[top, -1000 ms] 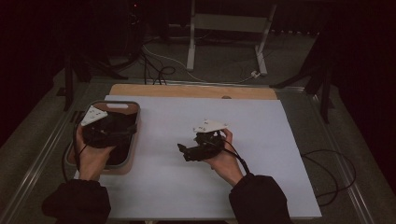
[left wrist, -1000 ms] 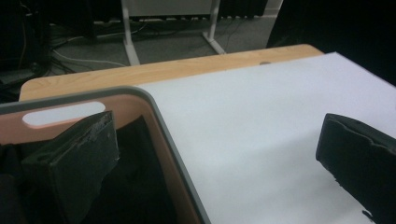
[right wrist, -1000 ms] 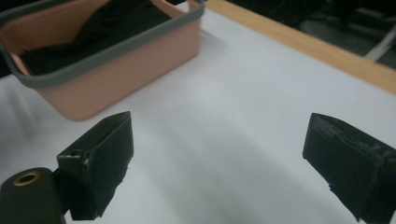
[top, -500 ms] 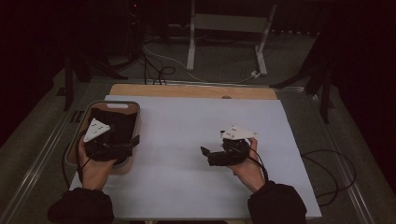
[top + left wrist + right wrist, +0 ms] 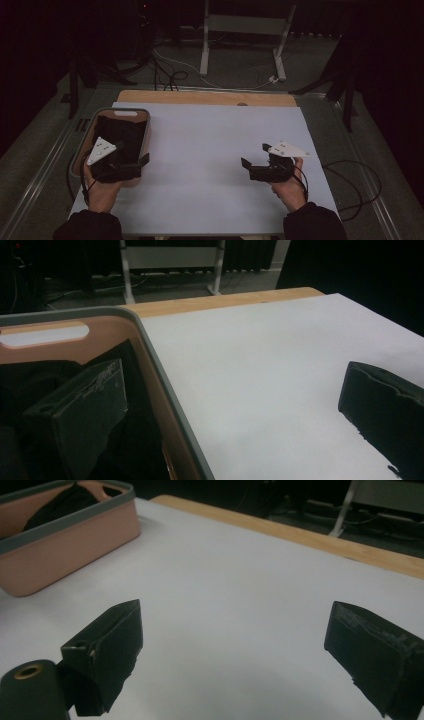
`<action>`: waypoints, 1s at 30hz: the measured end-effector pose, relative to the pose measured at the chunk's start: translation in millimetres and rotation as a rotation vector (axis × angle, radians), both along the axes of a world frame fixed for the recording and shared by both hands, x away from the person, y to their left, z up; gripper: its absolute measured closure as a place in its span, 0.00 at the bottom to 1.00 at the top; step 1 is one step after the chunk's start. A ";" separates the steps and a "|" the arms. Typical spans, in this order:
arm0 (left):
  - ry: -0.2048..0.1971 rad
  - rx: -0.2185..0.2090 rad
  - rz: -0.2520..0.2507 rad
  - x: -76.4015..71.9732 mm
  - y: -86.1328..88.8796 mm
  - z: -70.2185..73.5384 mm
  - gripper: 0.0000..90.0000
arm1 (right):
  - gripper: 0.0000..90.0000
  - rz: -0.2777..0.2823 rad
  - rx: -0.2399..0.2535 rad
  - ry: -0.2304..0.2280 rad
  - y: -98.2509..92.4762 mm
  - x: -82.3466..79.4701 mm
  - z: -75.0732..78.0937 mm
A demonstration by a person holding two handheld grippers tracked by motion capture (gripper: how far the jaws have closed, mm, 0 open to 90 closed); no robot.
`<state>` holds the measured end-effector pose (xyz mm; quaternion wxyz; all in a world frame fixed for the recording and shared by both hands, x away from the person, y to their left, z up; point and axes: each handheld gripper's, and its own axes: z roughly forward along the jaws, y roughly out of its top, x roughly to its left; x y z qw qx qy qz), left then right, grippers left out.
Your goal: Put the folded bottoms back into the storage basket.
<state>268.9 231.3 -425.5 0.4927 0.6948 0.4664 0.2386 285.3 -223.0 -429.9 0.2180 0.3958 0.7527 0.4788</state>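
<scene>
1. High view: the left gripper (image 5: 142, 162) was seen at the near right edge of the bin (image 5: 145, 117), which stood on the left part of the white sheet (image 5: 210, 150). The right gripper (image 5: 250, 162) was seen well apart from it, over bare sheet on the right.
2. Also in the high view, a dark cloth (image 5: 120, 132) was seen lying inside the bin; its shape could not be made out there.
3. Left gripper view: the jaws were shown spread wide, one inside the bin just above the cloth (image 5: 135, 450), the other outside over the sheet (image 5: 250, 390), so that the bin's grey rim (image 5: 165, 385) ran between them. Nothing was gripped.
4. Left gripper view: a handle slot (image 5: 45, 335) in the bin's far wall was seen clearly.
5. Right gripper view: the jaws were shown wide apart and empty above the sheet (image 5: 235, 590). The bin (image 5: 70, 540) was seen from the side, far off, with the cloth (image 5: 70, 500) heaped above its rim.
</scene>
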 end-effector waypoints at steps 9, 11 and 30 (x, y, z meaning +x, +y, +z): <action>-0.009 0.007 -0.009 -2.3 -1.7 -1.0 0.00 | 0.10 -0.066 0.042 -0.015 -39.1 -19.1 -11.5; -0.008 0.008 -0.012 -2.9 -2.9 -1.4 0.00 | 0.10 -0.083 0.047 -0.016 -47.8 -22.0 -13.5; -0.020 0.000 0.005 -7.0 2.7 -1.8 0.00 | 0.10 -0.149 0.098 -0.045 -78.1 -36.2 -22.8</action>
